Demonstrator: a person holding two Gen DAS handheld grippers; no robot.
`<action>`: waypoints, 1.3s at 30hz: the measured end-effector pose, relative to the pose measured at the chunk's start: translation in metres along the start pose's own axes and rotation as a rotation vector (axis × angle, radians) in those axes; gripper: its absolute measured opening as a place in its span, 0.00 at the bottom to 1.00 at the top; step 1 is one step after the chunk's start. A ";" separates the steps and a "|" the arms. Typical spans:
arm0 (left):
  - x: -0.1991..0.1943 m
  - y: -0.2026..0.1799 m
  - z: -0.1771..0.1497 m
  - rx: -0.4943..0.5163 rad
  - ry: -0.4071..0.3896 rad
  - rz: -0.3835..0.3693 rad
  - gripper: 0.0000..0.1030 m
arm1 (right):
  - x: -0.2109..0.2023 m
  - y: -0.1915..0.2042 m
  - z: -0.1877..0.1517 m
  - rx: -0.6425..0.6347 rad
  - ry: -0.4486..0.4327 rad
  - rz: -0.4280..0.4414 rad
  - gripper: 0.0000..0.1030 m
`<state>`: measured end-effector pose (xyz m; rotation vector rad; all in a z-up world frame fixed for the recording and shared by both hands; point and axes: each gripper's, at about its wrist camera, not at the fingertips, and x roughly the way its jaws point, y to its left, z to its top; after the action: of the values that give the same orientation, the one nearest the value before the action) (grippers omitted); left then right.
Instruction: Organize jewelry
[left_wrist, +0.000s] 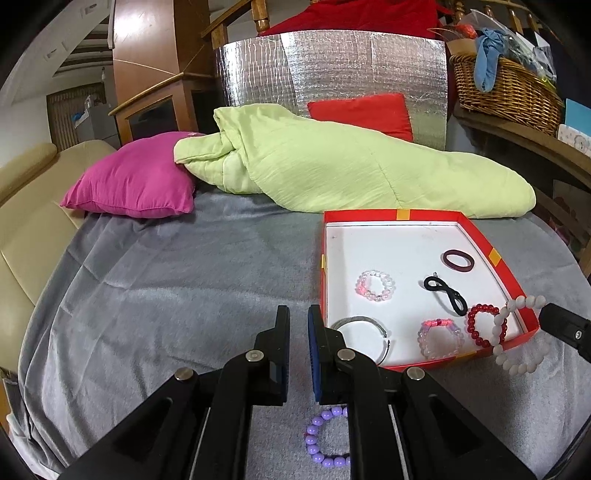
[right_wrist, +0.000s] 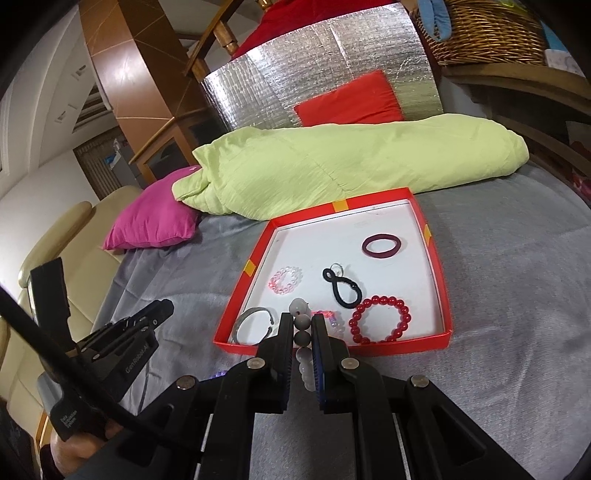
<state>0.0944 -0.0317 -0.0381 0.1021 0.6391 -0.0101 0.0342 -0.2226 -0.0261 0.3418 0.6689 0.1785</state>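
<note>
A red tray (left_wrist: 480, 230) with a white floor lies on the grey bedspread and holds several bracelets and hair ties: a red bead bracelet (right_wrist: 380, 319), a black hair tie (right_wrist: 341, 286), a maroon band (right_wrist: 382, 245), a pink bead bracelet (left_wrist: 375, 285), a silver bangle (left_wrist: 364, 334). My right gripper (right_wrist: 301, 328) is shut on a white bead bracelet (left_wrist: 511, 332) that hangs over the tray's near corner. My left gripper (left_wrist: 299, 325) is empty with a narrow gap, left of the tray. A purple bead bracelet (left_wrist: 327, 437) lies on the bedspread below it.
A light green quilt (left_wrist: 332, 162) lies behind the tray, a magenta pillow (left_wrist: 136, 181) to its left, a red cushion (left_wrist: 364, 112) against a silver panel. A wicker basket (left_wrist: 506, 86) stands on a shelf at the right. A beige armchair (left_wrist: 26, 206) is at the left.
</note>
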 end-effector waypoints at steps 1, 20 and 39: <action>0.001 -0.001 0.000 0.001 0.001 -0.001 0.10 | 0.000 -0.001 0.001 0.005 -0.001 -0.002 0.10; 0.014 -0.018 0.007 0.025 0.010 -0.026 0.10 | 0.006 -0.019 0.014 0.059 -0.021 -0.064 0.10; 0.032 -0.044 0.008 0.077 0.019 -0.034 0.10 | 0.028 -0.035 0.035 0.080 -0.031 -0.128 0.10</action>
<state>0.1232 -0.0757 -0.0544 0.1662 0.6597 -0.0667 0.0800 -0.2562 -0.0291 0.3769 0.6661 0.0241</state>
